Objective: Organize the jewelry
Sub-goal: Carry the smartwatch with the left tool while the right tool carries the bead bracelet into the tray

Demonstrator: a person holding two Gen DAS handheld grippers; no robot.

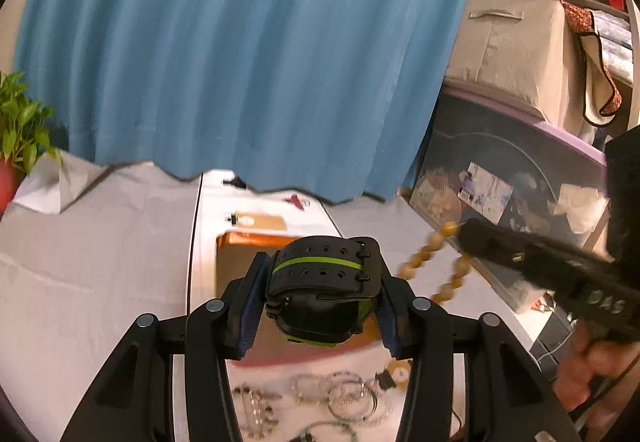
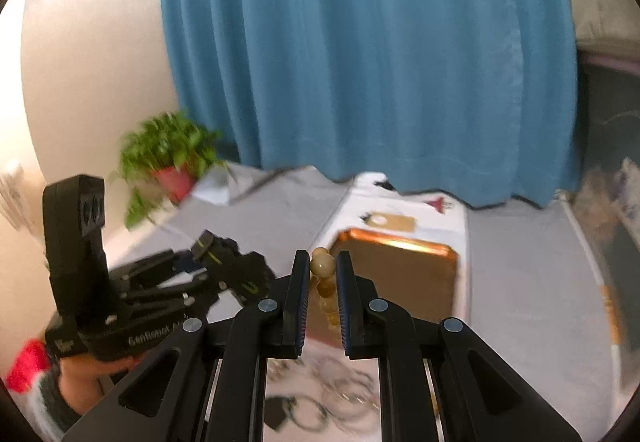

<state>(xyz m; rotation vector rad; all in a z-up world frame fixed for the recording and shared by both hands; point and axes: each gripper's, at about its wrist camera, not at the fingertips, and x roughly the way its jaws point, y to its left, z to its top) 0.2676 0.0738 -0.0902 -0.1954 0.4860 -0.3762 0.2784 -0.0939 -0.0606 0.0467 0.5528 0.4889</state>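
My left gripper (image 1: 322, 266) is shut on a black watch (image 1: 320, 284) with a green stripe, held in the air in front of an orange-rimmed box (image 1: 248, 240). My right gripper (image 2: 323, 262) is shut on a string of amber beads (image 2: 323, 266), which hangs down between its fingers. In the left wrist view those beads (image 1: 424, 262) dangle from the right gripper (image 1: 464, 232) at the right. The box (image 2: 400, 242) lies open just past the beads. Several silver bracelets and chains (image 1: 344, 398) lie on the white cloth below, blurred in the right wrist view (image 2: 332, 394). The left gripper (image 2: 212, 254) shows at the left there.
A blue curtain (image 1: 260, 61) hangs behind the grey surface. A potted plant (image 2: 168, 149) stands at the far left. A brown tag (image 1: 260, 222) lies beyond the box. A dark storage bin with a purple lid (image 1: 500, 181) stands to the right.
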